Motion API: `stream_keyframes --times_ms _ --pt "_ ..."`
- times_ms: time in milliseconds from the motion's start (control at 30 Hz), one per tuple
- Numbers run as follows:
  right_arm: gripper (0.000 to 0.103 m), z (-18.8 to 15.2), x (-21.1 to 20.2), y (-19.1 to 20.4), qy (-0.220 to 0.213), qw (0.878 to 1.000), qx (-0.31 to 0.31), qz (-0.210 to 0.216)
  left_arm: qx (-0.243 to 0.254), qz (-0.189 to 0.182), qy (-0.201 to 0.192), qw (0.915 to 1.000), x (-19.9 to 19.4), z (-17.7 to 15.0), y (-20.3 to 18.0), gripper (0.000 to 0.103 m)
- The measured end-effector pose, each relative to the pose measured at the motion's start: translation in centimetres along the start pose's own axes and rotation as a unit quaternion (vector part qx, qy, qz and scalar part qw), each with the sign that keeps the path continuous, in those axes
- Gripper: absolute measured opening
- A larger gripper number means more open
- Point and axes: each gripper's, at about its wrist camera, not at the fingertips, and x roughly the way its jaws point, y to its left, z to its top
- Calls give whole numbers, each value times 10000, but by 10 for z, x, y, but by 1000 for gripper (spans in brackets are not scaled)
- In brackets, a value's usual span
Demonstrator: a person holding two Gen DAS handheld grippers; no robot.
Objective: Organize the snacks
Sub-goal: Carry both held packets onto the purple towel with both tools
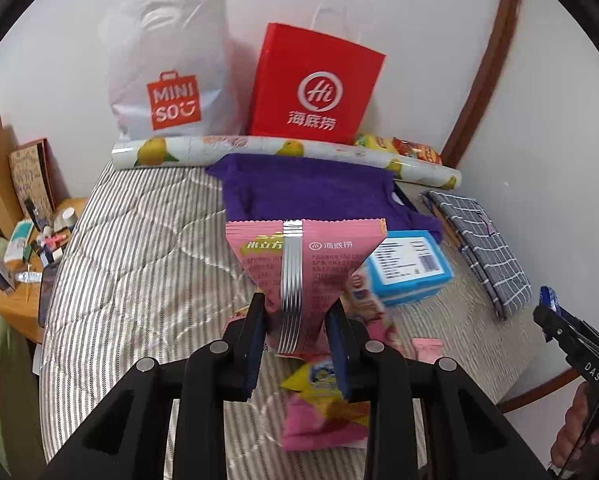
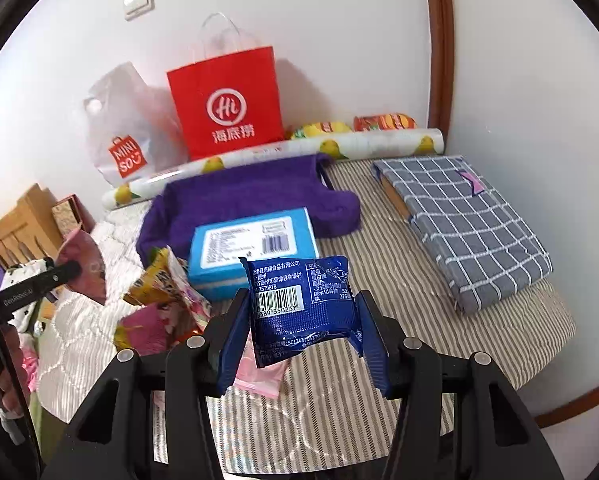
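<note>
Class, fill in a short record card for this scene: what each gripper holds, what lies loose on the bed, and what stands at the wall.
left gripper: shut on a pink snack packet
right gripper: shut on a blue snack packet
loose on bed: yellow and pink snack packets, light blue box, purple cloth
at wall: red paper bag, white plastic bag, patterned roll
</note>
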Motion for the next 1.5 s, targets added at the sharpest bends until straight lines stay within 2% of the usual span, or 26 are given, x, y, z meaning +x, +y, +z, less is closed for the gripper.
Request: stream_keyframes --times_ms 367,633,1100,1500 --pt "52 24 -7 9 -128 9995 -209 212 170 -158 -109 9997 -7 14 -49 28" --pt "52 36 2 8 -95 9989 -288 363 262 -189 -9 9995 4 26 -70 28" --pt "52 93 51 17 -185 9982 -357 447 455 -194 166 9986 65 81 -78 28" --pt "52 131 106 19 -155 9986 -402 322 340 -158 363 9986 136 121 -58 28"
